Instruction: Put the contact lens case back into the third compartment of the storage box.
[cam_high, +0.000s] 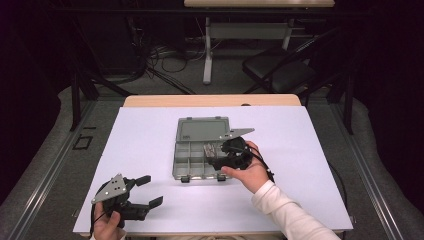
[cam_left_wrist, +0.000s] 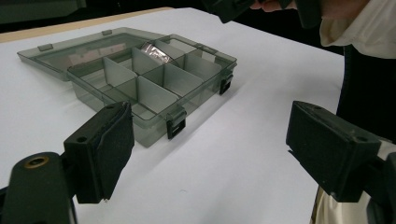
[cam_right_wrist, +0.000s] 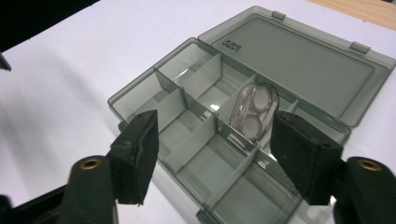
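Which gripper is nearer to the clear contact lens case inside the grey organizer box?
The right gripper. It hovers just above the box, with the lens case between its open jaws. The left gripper rests apart, near the table's front left edge.

The box (cam_high: 200, 150) sits in the middle of the table (cam_high: 150, 130), its lid flat toward the far edge. A small case (cam_right_wrist: 252, 112) leans in one compartment on the right.

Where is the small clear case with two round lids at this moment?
The small clear case leans in a rear compartment of the open grey organiser box, near its hinged lid, between the right gripper fingers in the right gripper view.
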